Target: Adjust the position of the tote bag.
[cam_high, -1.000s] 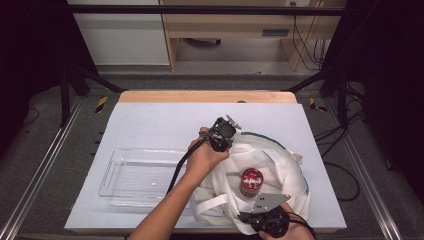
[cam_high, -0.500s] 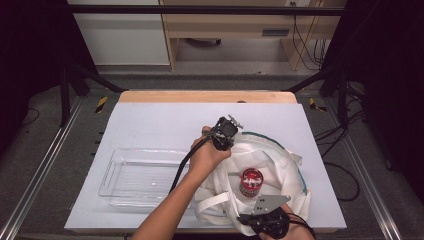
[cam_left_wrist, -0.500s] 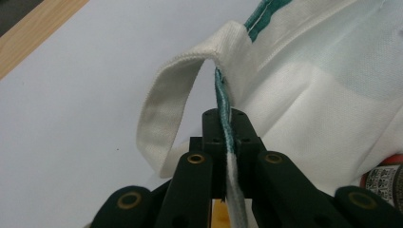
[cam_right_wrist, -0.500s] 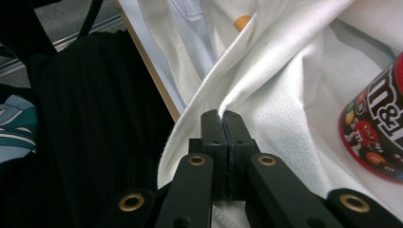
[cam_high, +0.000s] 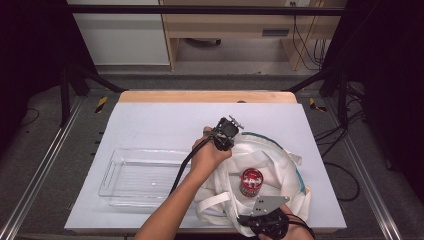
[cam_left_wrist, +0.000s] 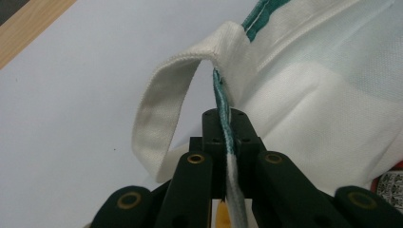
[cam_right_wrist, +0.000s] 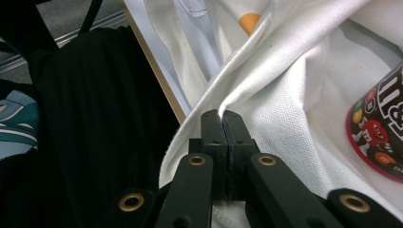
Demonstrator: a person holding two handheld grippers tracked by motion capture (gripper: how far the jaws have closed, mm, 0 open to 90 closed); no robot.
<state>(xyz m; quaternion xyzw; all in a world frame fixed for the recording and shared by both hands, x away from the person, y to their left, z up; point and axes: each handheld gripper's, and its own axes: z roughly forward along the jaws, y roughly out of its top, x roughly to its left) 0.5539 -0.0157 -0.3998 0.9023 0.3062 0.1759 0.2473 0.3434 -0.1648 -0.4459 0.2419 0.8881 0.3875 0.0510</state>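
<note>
bag: white cloth tote bag (cam_high: 272,165) with a green-trimmed rim, lying slumped on the bench (cam_high: 165,120), its mouth pulled open and facing up.
left tool (cam_high: 223,134): clamped on the bag's far rim, the green edge pinched between its jaws in the left gripper view (cam_left_wrist: 223,118); a loop handle (cam_left_wrist: 161,118) hangs free just beside the grip.
right tool (cam_high: 265,220): jaws closed on a fold of the bag's near rim (cam_right_wrist: 221,116), at the bench's front edge.
why held so: the two grips sit on opposite sides of the bag's mouth, so pulling them apart likely keeps the limp cloth spread and the inside reachable.
can: red candy tin (cam_high: 251,181) standing upright inside the bag, between the two tools; its printed side shows close to the right tool (cam_right_wrist: 380,128).
tray: clear plastic bin (cam_high: 142,172) to the left of the bag, just beside it, nothing visible in it; probably where the bag's contents go.
judgement: the bag is open but the tin is not yet out.
</note>
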